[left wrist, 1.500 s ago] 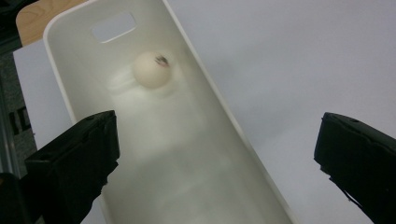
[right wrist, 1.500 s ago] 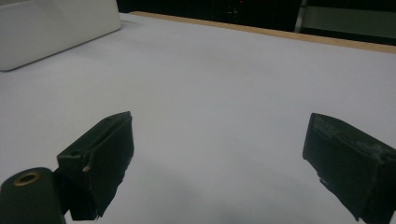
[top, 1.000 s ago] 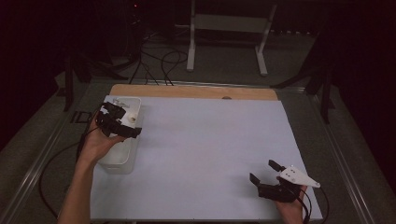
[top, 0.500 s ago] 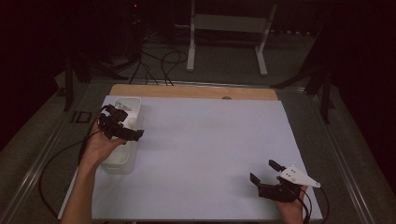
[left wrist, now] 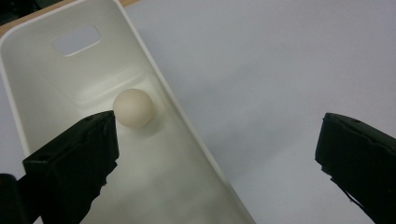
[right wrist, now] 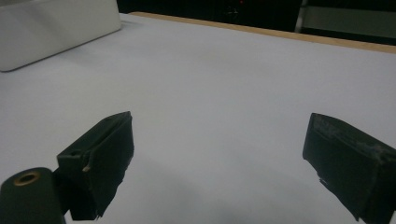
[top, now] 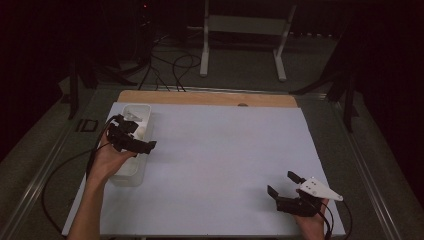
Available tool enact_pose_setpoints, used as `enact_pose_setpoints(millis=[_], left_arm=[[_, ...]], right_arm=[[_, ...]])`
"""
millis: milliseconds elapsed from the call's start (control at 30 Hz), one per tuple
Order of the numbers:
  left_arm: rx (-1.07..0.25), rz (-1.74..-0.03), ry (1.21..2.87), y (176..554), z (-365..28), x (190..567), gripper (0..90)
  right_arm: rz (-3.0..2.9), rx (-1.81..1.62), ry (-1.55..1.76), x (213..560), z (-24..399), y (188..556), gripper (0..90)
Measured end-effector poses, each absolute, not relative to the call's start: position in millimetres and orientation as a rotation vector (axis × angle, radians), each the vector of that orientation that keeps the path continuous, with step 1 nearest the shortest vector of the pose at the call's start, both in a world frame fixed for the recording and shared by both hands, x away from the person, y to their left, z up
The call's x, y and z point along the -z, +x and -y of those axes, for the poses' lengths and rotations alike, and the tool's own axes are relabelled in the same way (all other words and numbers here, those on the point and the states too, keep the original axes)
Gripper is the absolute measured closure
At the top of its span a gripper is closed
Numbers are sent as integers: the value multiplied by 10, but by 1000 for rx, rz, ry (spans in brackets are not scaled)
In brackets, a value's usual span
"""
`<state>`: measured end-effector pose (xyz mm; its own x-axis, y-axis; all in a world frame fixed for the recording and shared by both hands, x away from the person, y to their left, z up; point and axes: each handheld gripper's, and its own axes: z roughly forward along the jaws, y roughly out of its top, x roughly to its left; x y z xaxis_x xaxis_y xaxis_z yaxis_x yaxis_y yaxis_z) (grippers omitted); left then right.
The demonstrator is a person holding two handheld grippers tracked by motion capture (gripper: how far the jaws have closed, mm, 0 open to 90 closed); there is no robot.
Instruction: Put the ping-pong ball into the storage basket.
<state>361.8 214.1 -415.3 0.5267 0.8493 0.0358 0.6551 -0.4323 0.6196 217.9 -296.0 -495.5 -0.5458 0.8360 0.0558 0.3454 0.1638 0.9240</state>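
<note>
Black jaws of your left gripper (top: 131, 140) stood wide apart and empty over the white bin (left wrist: 187, 126), where the pale ball (left wrist: 134, 108) lay, likely within reach. Your right gripper (top: 291, 194), equally spread, rested idle near the mat (top: 225, 165) corner.

Light fell from overhead onto the pale blue-white worktop (top: 220, 160), which stood bright while the floor and room around it sank into near-black. Shadows on the sheet were soft and faint. The high view looked grainy and slightly soft. In the left gripper view, the near floor of the glossy white plastic tray (left wrist: 56, 93) blurred, as did the black jaws.
</note>
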Motion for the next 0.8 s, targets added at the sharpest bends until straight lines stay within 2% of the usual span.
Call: enact_pose_setpoints(millis=[800], left_arm=[[-488,-1117,2162,3464,-2059,4210,1]], right_arm=[[-1968,-1370,1119,4953,2964,2178,84]])
